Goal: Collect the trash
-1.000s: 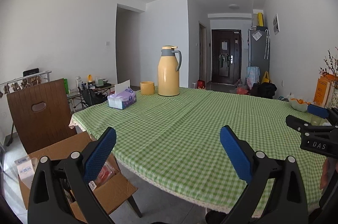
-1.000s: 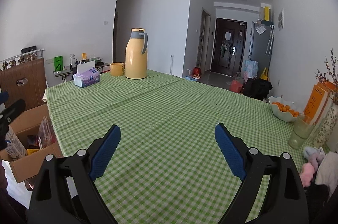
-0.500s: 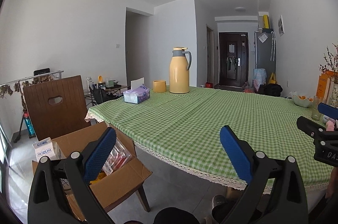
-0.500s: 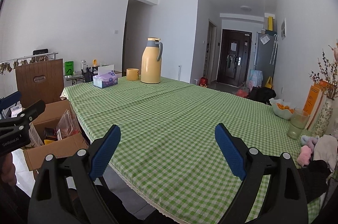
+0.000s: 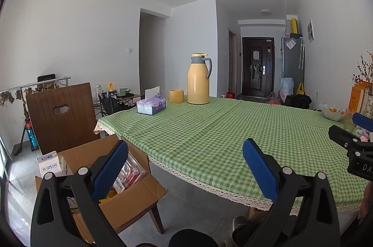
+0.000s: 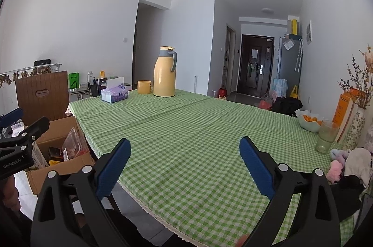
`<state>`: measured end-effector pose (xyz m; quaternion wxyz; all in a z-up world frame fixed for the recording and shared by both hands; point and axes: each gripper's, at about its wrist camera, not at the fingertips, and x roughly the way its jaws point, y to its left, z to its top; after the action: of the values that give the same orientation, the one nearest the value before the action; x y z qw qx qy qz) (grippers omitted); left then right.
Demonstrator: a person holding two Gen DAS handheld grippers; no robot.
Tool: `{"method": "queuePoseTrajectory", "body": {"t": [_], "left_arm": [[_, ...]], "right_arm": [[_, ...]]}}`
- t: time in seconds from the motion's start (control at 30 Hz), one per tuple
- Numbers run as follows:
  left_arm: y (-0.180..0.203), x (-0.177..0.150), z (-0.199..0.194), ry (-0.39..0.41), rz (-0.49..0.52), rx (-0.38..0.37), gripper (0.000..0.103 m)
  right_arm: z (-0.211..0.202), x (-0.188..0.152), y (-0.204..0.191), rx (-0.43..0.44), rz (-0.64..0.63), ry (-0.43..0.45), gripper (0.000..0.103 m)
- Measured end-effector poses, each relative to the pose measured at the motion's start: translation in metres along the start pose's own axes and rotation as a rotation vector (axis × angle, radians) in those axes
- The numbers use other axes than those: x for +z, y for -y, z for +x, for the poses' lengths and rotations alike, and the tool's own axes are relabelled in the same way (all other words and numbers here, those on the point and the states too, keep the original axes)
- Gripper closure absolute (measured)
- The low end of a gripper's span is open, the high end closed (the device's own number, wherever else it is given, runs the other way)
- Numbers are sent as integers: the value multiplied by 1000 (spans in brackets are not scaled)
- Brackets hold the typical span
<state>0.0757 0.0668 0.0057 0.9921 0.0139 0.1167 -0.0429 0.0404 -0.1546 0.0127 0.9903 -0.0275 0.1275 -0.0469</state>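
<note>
- My left hand-held gripper (image 5: 185,167) is spread wide with nothing between its blue pads; it sits off the near edge of the surface, above the floor and the cardboard box.
- My right hand-held gripper (image 6: 184,165) is just as wide and holds nothing, hanging over the near part of the green checked cloth.
- The cardboard box (image 5: 130,195) stands open on a wooden chair (image 5: 60,116) just left of the surface (image 5: 209,130). In it I see a white milk carton (image 5: 50,165) upright at the left side and a clear plastic package (image 5: 130,173) leaning by the right flap. From the right wrist view the same box (image 6: 58,130) shows more wrappers inside, too small for me to name.
- I can see each gripper from the other's camera, at the frame edge.
- At the right edge of the surface lie soft pink and white cloth items (image 6: 345,163), then a greenish glass (image 6: 327,136), a bowl of oranges (image 6: 309,122) and a patterned vase (image 6: 354,128) beside an orange box.
- At the far left corner stand a purple tissue box (image 5: 151,104), a yellow cup (image 5: 176,95) and a tall yellow thermos jug (image 5: 198,79), the cup just beside the jug.
</note>
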Motion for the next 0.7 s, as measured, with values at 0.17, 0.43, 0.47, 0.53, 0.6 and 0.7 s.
{"method": "queuePoseTrajectory", "body": {"t": [0.17, 0.43, 0.47, 0.53, 0.6, 0.7], "left_arm": [[0, 1, -2, 1, -10, -8, 8], [1, 1, -3, 3, -9, 1, 8], [0, 1, -3, 3, -14, 0, 8], [1, 1, -4, 5, -18, -2, 8], [1, 2, -5, 9, -17, -5, 8], [1, 2, -5, 9, -16, -7, 8]], "right_arm": [[-1, 0, 0, -7, -8, 4, 13], [0, 0, -1, -13, -14, -6, 13], [0, 1, -2, -15, -15, -5, 13], [0, 1, -1, -17, -10, -8, 13], [0, 1, -1, -12, -7, -11, 13], [1, 1, -2, -3, -4, -17, 13]]}}
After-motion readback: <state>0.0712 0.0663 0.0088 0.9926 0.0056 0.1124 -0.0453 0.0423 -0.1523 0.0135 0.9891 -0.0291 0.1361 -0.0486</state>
